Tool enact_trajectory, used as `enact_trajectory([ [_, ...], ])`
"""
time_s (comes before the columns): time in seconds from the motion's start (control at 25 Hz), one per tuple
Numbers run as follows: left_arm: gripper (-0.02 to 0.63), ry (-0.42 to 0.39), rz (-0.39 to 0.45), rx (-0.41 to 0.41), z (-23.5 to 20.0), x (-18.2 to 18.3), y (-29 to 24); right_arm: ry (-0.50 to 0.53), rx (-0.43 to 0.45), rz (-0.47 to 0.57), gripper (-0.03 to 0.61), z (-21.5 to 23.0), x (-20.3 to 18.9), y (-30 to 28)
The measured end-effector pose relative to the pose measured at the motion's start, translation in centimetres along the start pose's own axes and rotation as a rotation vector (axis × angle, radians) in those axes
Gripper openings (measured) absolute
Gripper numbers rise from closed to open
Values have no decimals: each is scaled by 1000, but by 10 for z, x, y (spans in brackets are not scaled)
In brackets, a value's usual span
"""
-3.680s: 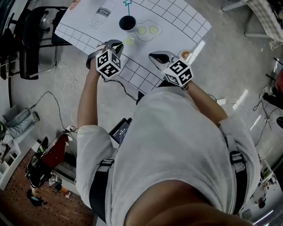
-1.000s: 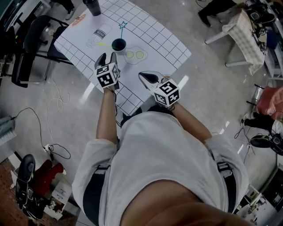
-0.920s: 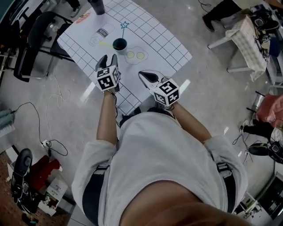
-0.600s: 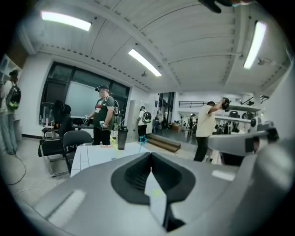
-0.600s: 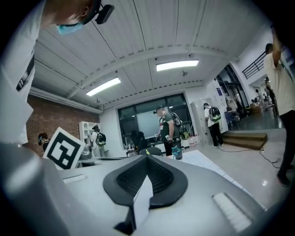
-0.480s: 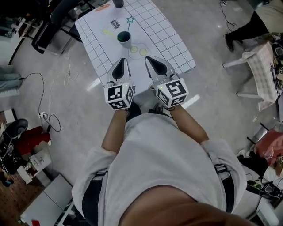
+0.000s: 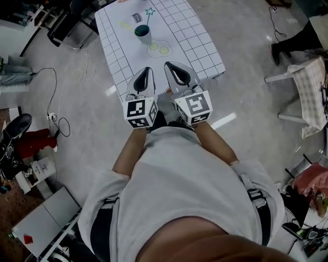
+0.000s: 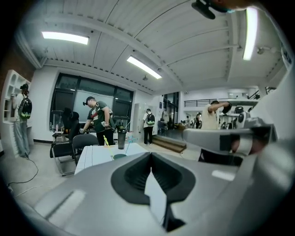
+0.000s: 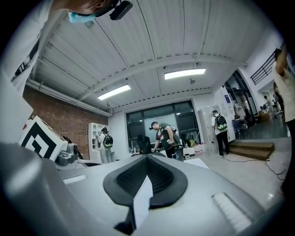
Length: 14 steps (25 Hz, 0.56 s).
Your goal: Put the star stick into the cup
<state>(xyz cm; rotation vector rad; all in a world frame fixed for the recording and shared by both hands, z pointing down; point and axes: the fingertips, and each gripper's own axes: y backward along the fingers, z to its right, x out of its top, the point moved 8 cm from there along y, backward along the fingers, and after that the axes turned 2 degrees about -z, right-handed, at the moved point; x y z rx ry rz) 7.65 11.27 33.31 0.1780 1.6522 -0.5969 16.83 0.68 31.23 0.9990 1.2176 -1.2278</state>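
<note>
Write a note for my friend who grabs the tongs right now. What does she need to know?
Left tongs: shut, empty, held up by the near end of the table.
Right tongs: shut, empty, side by side with the left, touching nothing.
Cup: upright on the table, toward its far end.
Star stick: standing in the cup, star end up.
Done: the star stick is in the cup.
Left: nothing that shows; the job looks finished.
</note>
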Motion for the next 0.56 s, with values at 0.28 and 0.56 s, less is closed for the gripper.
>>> enact_trajectory([
  [0.28, 3, -63, -5, -38, 31, -1, 1, -5, -52, -19, -2, 16, -10, 31],
  [0.56, 3, -77, -19, -46, 41, -8, 3, -46, -43, -36, -2, 18, -21, 38],
])
